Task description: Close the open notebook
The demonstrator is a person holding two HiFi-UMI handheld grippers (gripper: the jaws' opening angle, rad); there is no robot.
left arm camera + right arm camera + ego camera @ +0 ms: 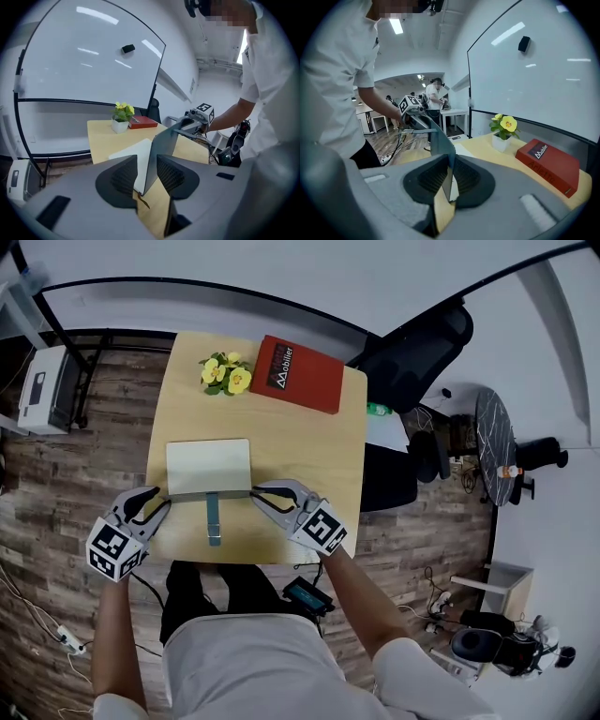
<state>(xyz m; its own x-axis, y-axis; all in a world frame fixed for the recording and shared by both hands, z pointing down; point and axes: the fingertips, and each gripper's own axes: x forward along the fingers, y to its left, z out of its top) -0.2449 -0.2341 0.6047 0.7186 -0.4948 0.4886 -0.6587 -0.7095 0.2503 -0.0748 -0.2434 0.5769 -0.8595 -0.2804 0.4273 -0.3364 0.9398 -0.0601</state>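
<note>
The notebook (208,465) lies near the front edge of a small pale-wood tabletop (309,456), one white page flat. Its grey cover (208,493) is lifted and stands nearly upright over the page, seen edge-on from the head view. A grey-blue strip (214,519) lies on the tabletop from the cover toward the person.

The right hand-held gripper (258,493) has its jaws together, clamped on the cover's right end. The left hand-held gripper (161,502) has the cover's left end between its jaws, which stand apart. A gap shows beside one pad, and the other pad seems close to the cover, though contact is hard to judge.

At the far side of the tabletop, a red book (298,373) lies flat just beside a white pot of yellow flowers (225,373). Beyond them stands a black-framed whiteboard (70,70). A black chair (417,357) sits at the far right corner. The floor (56,474) is grey-brown wood plank. On it, a white box-shaped unit (42,388) stands to the left and a round dark table (494,442) well off to the right.
</note>
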